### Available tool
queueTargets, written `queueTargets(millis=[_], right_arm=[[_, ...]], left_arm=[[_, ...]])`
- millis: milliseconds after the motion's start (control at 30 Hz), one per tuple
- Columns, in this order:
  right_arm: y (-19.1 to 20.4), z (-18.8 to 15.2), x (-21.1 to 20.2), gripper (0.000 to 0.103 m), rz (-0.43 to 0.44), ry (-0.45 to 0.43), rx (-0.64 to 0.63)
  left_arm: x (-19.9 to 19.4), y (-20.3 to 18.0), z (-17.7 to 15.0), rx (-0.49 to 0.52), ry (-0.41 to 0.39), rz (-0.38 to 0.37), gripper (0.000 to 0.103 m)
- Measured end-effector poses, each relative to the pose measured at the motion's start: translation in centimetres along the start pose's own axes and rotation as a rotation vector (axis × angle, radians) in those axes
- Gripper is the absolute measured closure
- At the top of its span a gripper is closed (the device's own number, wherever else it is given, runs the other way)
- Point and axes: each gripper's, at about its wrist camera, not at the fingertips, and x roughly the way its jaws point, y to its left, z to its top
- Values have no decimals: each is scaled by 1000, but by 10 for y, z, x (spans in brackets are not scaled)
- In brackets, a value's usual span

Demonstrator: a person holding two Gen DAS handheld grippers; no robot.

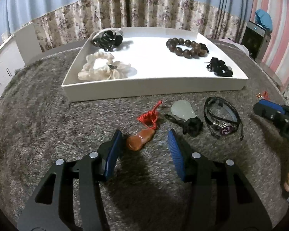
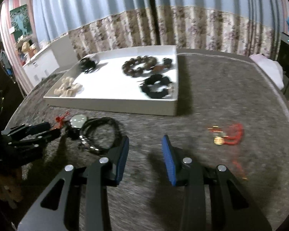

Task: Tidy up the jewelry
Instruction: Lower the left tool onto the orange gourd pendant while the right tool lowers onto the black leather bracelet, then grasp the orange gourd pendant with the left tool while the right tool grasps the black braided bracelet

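My left gripper (image 1: 144,134) is open, its blue pads either side of an orange stone pendant (image 1: 139,139) on a red knotted cord (image 1: 150,116) lying on the grey carpet. Beside it lie a pale jade pendant (image 1: 182,110) with a black cord (image 1: 191,127) and a black corded bracelet (image 1: 222,120) with a purple charm. My right gripper (image 2: 144,140) is open and empty above the carpet, between the black bracelet (image 2: 100,132) and a red cord with a gold charm (image 2: 228,134). The white tray (image 1: 154,88) holds a cream scrunchie (image 1: 104,67), brown beads (image 1: 185,47) and black hair ties.
The tray (image 2: 113,104) sits at the far side of the grey carpeted surface. Floral curtains hang behind. A white cabinet (image 1: 3,61) stands at the left and a dark appliance (image 1: 255,38) at the right. The right gripper shows in the left wrist view (image 1: 275,113).
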Motion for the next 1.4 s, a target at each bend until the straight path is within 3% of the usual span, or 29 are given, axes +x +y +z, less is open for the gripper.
queueTargets(millis=[233,367,500,700,767,1133,1400], right_arm=[[27,9,25,68,19,41,-40],[42,5,41,82,-7,90,-104],[46,3,37,96,-32,81,-136],[18,2,20,97,-58,46,-67],[12,2,18,97,-56,46,-59],[14,4,10,97,-25,27,-56],[12,4,11,97,-22,26,-50]], left_arm=[[7,1,2,13,7,10,69],[7,4,2,3,2,1,75],[6,6,2,-4,-2,-3,75],[1,12,-3,-5,-4,10,77],[-1,14,-4,-9,-9,10,82],[-16,10,3,22,-33,-6,81],[3,1,12,54,-2,-6,80]])
